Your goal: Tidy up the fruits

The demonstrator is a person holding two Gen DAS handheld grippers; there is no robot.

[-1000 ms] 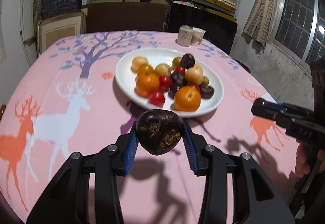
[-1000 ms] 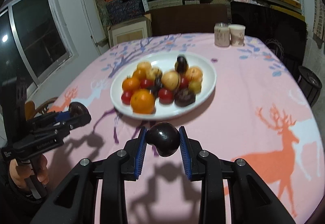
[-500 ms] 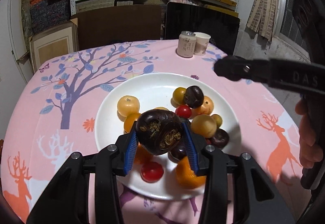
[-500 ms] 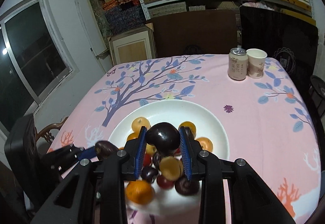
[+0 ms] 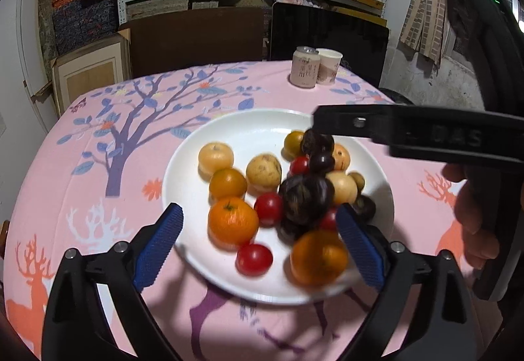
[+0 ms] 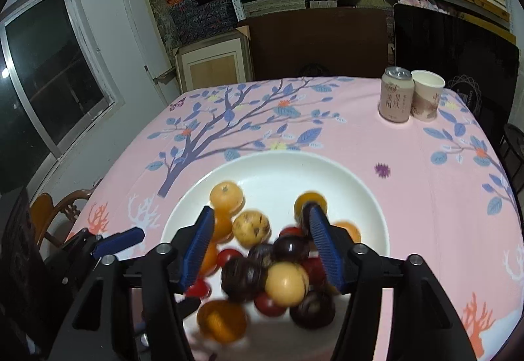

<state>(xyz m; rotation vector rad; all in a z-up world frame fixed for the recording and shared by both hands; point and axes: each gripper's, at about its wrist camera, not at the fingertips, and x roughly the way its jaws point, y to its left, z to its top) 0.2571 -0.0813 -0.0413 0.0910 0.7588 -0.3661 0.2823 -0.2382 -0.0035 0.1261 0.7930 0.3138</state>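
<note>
A white plate [image 5: 242, 132] on the pink tablecloth holds several oranges, red tomatoes, yellow fruits and dark purple fruits. My left gripper [image 5: 258, 244] is open and empty over the plate's near edge; a large dark fruit [image 5: 306, 199] lies blurred on the pile just beyond it. My right gripper [image 6: 263, 248] is open and empty above the pile; a small dark fruit [image 6: 290, 248] lies between its fingers on the heap. The plate [image 6: 278, 174] also shows in the right wrist view. The right gripper reaches in from the right in the left wrist view [image 5: 316, 125].
A drink can [image 5: 304, 71] and a paper cup [image 5: 329, 66] stand at the table's far right; they also show in the right wrist view, can [image 6: 394, 94] and cup [image 6: 425, 96]. Shelves with boxes line the back wall. A wooden chair [image 6: 59, 210] stands left.
Both grippers moved forward over the plate and opened. Each let go of its dark fruit, which now lies on the pile.
</note>
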